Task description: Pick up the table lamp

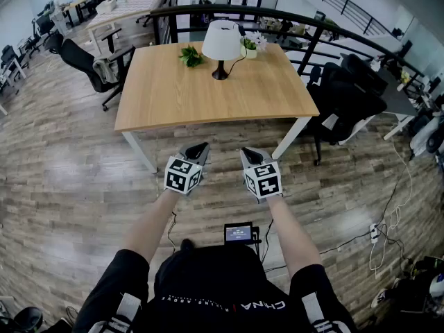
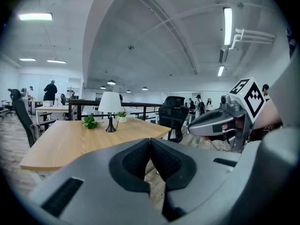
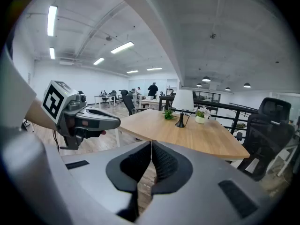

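Forearms (image 1: 149, 220) reach out low, and the left gripper (image 1: 200, 148) has its jaws pressed together, nothing between them. Same on the right gripper (image 1: 248, 154): pads meeting, empty. Both hover over the floor, short of the wooden table (image 1: 208, 103). At the table's far edge stands the white-shaded table lamp (image 1: 222, 44), upright, with a green plant (image 1: 190, 56) left of it and a small flower pot (image 1: 250, 46) just right.
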The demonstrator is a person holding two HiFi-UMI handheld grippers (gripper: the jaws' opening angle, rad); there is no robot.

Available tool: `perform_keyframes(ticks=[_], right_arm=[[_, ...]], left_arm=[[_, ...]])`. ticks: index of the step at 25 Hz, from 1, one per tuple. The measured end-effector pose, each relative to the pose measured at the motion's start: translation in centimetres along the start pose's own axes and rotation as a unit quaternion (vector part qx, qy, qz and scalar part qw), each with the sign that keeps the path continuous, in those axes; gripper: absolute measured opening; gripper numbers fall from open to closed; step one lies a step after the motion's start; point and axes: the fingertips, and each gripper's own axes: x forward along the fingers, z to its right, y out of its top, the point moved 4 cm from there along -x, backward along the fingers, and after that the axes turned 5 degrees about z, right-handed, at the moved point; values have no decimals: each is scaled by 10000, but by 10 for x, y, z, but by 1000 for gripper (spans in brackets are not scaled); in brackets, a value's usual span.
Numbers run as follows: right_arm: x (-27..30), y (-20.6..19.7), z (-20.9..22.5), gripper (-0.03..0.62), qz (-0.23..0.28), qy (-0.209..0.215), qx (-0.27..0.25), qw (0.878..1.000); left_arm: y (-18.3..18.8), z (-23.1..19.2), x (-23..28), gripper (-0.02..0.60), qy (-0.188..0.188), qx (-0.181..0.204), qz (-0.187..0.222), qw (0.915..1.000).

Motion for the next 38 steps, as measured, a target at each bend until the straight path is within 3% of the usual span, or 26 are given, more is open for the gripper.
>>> perform_keyframes(ticks=[11,18,38], right_arm=[[17,11,10,29,135,-10,-45,9999],[17,10,13,29,160,-31,-108,9998],[16,5,18,29,203,377,160,9990]], left_arm=[[8,-9,18,20,19,323,59,9995],[12,-1,21,20,-338,70,226,9992],[6,0,31,20,-211,156,24,9997]])
